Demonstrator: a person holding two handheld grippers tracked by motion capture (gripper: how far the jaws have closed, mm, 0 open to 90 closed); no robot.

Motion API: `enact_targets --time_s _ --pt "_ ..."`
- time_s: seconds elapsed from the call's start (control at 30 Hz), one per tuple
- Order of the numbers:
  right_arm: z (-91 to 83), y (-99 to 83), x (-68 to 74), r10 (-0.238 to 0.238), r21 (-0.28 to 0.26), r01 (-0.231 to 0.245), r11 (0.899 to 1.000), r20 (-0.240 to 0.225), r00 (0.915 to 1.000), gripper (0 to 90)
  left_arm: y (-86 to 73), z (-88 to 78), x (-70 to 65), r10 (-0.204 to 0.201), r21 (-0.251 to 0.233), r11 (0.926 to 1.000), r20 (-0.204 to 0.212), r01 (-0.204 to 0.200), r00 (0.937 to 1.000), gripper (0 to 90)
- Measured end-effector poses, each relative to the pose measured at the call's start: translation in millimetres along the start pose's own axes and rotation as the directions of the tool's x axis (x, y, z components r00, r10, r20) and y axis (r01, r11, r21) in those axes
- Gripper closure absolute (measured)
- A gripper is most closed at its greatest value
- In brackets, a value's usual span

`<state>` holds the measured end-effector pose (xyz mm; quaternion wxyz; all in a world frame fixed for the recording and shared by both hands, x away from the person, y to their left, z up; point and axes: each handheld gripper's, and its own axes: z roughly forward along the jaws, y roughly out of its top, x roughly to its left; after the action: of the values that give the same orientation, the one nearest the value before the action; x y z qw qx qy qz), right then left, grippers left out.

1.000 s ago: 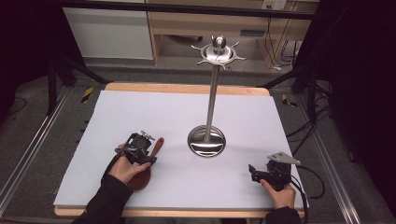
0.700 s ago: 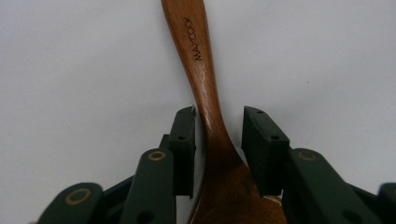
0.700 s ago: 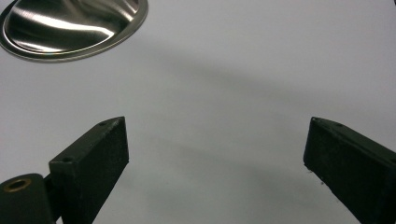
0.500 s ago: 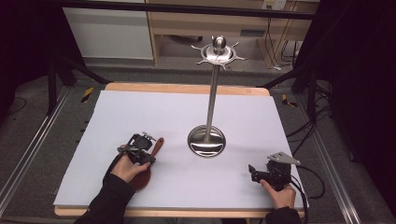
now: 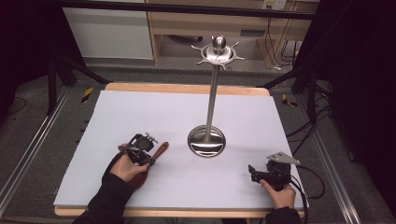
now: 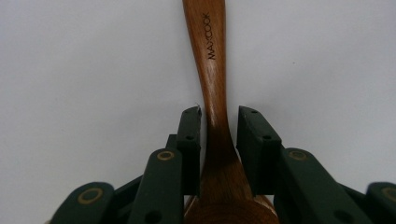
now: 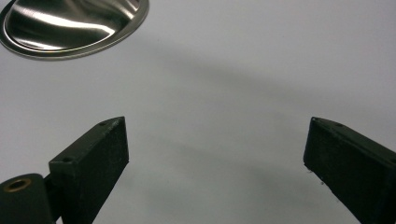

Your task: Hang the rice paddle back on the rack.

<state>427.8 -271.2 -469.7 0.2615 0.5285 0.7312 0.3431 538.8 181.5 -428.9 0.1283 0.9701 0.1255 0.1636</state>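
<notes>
Left gripper view looks down the left gripper [image 6: 218, 122], whose two black jaws stand narrow, one on each side of the neck of a wooden spoon [image 6: 211, 70]. The jaw on the left of that view lies against the wood; a thin gap shows at the other, so a firm grip cannot be told. The spoon is reddish-brown, smooth and glossy, with "MAXCOOK" printed in dark letters along its handle. Its bowl widens at the bottom edge of the view, under the gripper; its handle runs straight away from the jaws.

From the high view, the spoon [image 5: 159, 150] lies flat on the white table cover [image 5: 140, 112], near the front left. Its long axis slants, handle end pointing away from the person and to the right, toward the round base of a steel stand [image 5: 207, 140]. The left gripper [image 5: 140, 150] sits over it.

Right gripper view has the right gripper [image 7: 215, 140] with jaws wide apart over bare cover, well right of the stand.
</notes>
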Motion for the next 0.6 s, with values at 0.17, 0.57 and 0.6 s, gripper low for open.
enact_targets --time_s 0.17,0.57,0.6 --pt "0.3 0.3 1.5 0.019 0.01 -0.019 1.0 -0.009 0.9998 7.0 3.0 -3.3 -0.5 -0.028 0.014 0.9995 0.005 0.028 0.9996 69.1" --pt "1.1 0.4 0.6 0.01 0.011 -0.01 1.0 -0.009 0.9999 6.8 5.6 8.9 6.8 -0.01 0.038 0.9993 0.05 0.009 0.9987 73.4" --pt "1.3 0.4 0.3 0.004 0.011 -0.004 1.0 -0.009 1.0 6.8 5.6 9.8 7.8 -0.007 0.038 0.9992 0.056 0.005 0.9984 73.4"
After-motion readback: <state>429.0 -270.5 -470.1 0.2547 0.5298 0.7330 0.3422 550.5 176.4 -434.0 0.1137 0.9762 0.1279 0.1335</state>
